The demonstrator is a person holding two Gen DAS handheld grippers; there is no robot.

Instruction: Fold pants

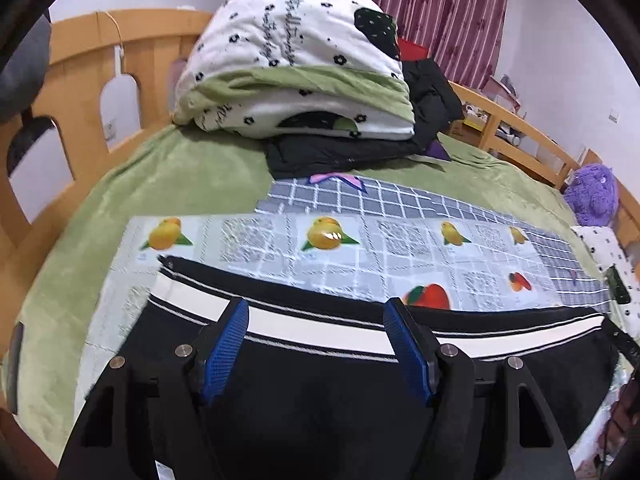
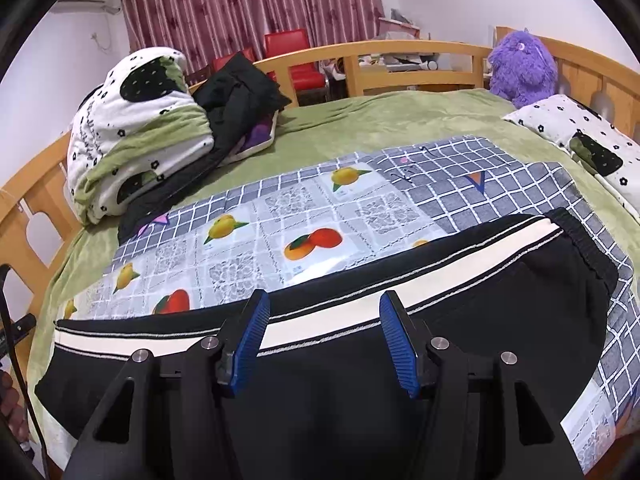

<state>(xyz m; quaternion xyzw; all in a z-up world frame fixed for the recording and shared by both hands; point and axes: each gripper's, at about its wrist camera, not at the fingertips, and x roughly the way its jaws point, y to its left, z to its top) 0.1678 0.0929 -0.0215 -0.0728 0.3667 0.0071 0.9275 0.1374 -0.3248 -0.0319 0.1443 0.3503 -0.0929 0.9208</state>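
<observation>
Pants (image 1: pixel 320 392) lay flat on the fruit-print mat (image 1: pixel 280 248), black cloth filling the near field under both tools. Left gripper (image 1: pixel 316 344) and right gripper (image 2: pixel 320 336) each hovered over the white side stripe (image 2: pixel 400 304), jaws spread wide, nothing held. Judgement: before closing, lower each jaw pair astride the striped edge and pinch both layers evenly, so the fold lifts straight. Beyond the mat: green blanket (image 1: pixel 180 172), then stacked quilt (image 1: pixel 296 60), curtain (image 2: pixel 248 4) farthest
</observation>
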